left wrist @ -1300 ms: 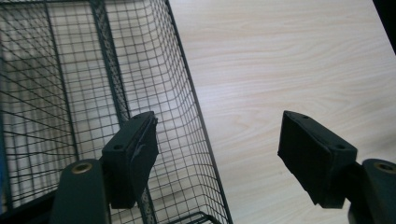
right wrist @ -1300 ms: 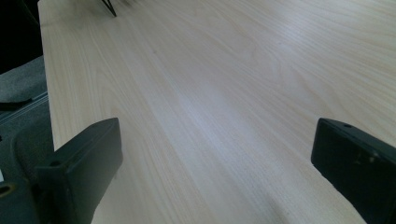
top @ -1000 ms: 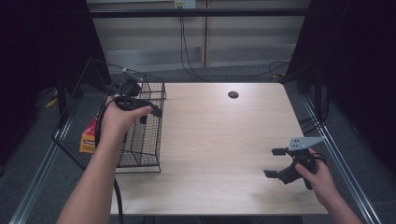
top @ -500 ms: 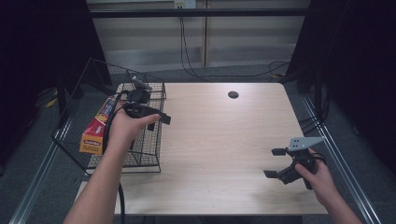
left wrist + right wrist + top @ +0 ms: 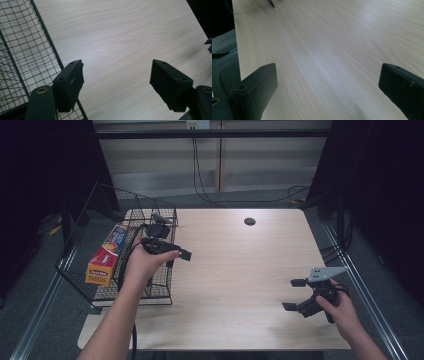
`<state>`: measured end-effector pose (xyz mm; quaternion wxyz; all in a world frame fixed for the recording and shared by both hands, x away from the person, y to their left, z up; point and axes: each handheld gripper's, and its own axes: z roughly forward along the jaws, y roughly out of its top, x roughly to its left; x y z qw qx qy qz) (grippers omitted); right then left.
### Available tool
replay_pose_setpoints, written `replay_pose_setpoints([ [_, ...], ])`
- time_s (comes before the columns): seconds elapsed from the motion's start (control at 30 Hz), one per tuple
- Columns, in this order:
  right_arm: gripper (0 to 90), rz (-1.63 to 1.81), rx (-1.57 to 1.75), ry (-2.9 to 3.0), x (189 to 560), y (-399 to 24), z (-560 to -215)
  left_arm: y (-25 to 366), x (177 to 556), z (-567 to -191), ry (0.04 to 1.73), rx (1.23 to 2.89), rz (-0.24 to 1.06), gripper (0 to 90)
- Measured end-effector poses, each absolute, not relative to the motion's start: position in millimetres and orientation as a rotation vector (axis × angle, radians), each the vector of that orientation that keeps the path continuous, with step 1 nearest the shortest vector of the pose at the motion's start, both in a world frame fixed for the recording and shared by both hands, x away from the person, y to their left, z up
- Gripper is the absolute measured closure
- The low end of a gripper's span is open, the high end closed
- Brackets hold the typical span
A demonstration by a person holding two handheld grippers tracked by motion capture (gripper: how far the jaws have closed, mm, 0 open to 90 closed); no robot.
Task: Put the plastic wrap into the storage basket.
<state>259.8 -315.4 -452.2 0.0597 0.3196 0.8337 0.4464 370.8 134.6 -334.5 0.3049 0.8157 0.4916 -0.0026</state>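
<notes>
High view: left gripper held over the right-hand edge of the wire basket, jaws apart with nothing between them, pointing out toward the bare wooden table. Basket standing at the table's left edge, partly overhanging it. Orange and blue foil box lying in the far-left part of the basket, well behind and to the left of the left fingers, not touched by them. Right gripper near the table's right front corner, well apart from basket and box, jaws spread and empty, grey three-cornered plate on top. Small dark round hole in the tabletop far ahead of both grippers. Left gripper view: two black fingers released, a broad gap between them, plain wood grain seen through the gap. Basket mesh directly beside and under the left-hand finger, its dark rim wire running past that fingertip; whether touching or just above, cannot tell. A corner of the other gripper at the picture's right edge, far beyond the right-hand finger. Right gripper view: both black fingers wide apart, released, nothing grasped, low over the tabletop. Open wood between and ahead of the fingertips; thin dark legs of the basket far ahead, past the left-hand finger.
</notes>
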Motion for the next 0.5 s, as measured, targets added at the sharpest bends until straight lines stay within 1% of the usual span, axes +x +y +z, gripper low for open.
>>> replay_pose_setpoints([
  [0.33,2.1,1.333,0.965,2.528,260,-315,-453,120,359,-352,1.205,2.202,-0.033,24.4],
  [0.5,2.0,1.313,0.962,2.534,261,-313,-458,112,353,-361,1.148,2.211,-0.014,19.1],
])
